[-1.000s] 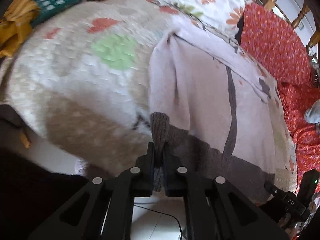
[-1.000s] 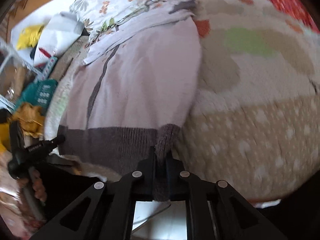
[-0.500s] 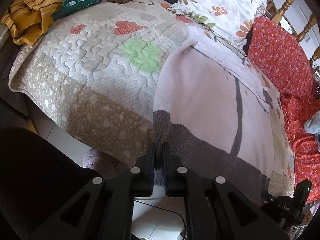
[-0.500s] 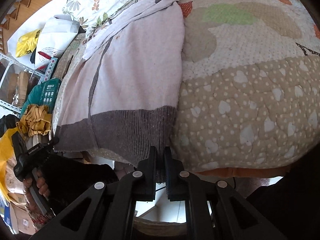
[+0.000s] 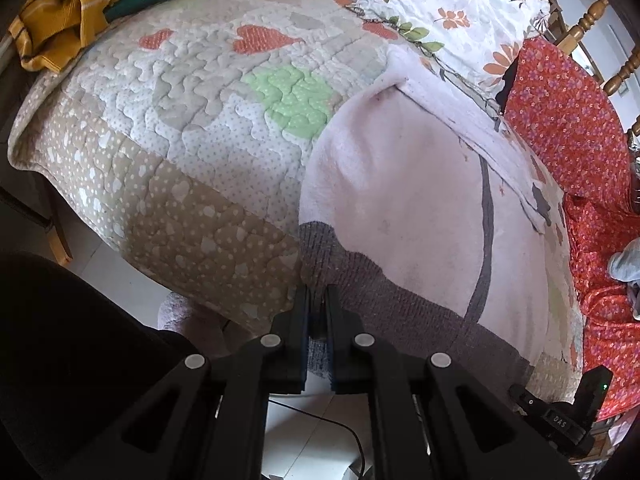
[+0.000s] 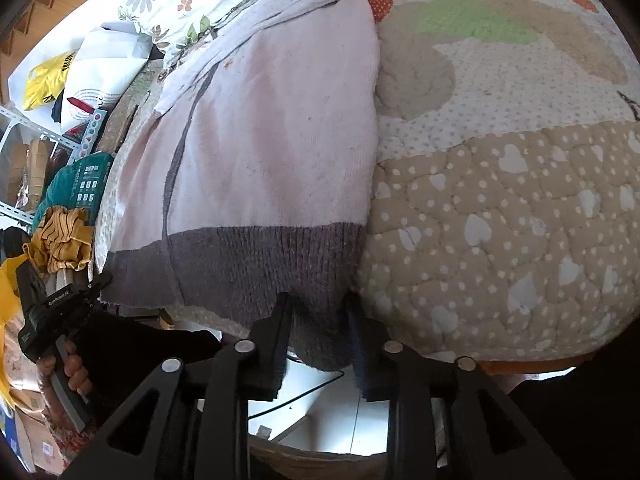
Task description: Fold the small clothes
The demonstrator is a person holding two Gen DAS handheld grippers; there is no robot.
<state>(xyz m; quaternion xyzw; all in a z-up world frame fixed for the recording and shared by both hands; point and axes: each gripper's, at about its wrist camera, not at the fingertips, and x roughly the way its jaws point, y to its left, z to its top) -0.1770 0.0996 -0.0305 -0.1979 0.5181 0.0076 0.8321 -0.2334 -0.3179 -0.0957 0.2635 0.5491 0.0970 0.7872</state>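
The pink sweater [image 5: 404, 200] lies flat on the bed [image 5: 192, 184], its length running away toward the top of both frames, its grey hem pinched by the closed left gripper [image 5: 319, 312] while the right gripper [image 6: 316, 320] stands parted around the other hem corner.

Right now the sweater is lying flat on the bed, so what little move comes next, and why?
Probably open the left gripper too. The pink sweater already lies spread on the quilt, its grey hem at the bed's edge. The right gripper has its jaws apart around the hem corner, while the left one pinches the other corner, so freeing it lets both move to start a fold.
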